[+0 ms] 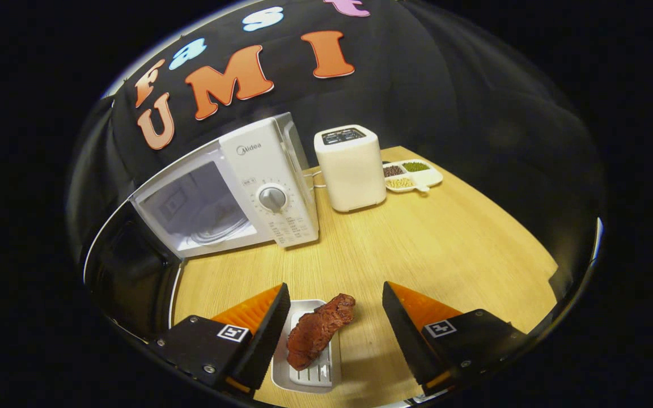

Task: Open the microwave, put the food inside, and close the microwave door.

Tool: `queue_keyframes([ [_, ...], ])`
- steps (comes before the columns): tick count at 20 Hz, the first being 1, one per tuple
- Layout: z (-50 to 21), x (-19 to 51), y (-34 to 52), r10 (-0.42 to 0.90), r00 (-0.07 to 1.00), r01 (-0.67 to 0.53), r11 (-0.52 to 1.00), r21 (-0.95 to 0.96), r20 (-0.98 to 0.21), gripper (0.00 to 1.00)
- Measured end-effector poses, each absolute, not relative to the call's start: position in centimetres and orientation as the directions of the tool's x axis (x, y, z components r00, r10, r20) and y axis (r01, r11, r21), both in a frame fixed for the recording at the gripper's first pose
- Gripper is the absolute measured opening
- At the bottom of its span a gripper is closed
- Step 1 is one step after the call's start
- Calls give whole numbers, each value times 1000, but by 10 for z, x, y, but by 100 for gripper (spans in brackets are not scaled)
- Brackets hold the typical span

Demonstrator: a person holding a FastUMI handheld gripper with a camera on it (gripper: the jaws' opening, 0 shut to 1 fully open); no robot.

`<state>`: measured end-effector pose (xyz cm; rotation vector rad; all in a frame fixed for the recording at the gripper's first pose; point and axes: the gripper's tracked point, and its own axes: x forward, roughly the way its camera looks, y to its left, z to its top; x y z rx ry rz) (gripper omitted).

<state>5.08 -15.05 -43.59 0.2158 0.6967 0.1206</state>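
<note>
A white microwave stands on the wooden table, beyond my fingers and to the left. Its dark door is swung wide open to the left, and the lit cavity shows a glass turntable. The food, a brown slab of meat, lies on a small white tray between my fingers, closer to the left one. My gripper is open, with both fingers low over the table on either side of the tray. Neither finger presses on the meat.
A white toaster stands right of the microwave. Behind it sits a white divided dish of beans and grains. Bare wood stretches between my fingers and the microwave. The black cloth wall closes off the back.
</note>
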Motion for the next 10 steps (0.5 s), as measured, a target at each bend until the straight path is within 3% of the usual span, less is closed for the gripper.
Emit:
queue_keyframes([
  [3, -456, 54, -145, 239, 730, 4, 935, 354, -640, 89],
  [5, -466, 53, -139, 284, 714, 30, 901, 433, -640, 78],
  [10, -468, 48, -138, 341, 705, 103, 818, 565, -622, 35],
])
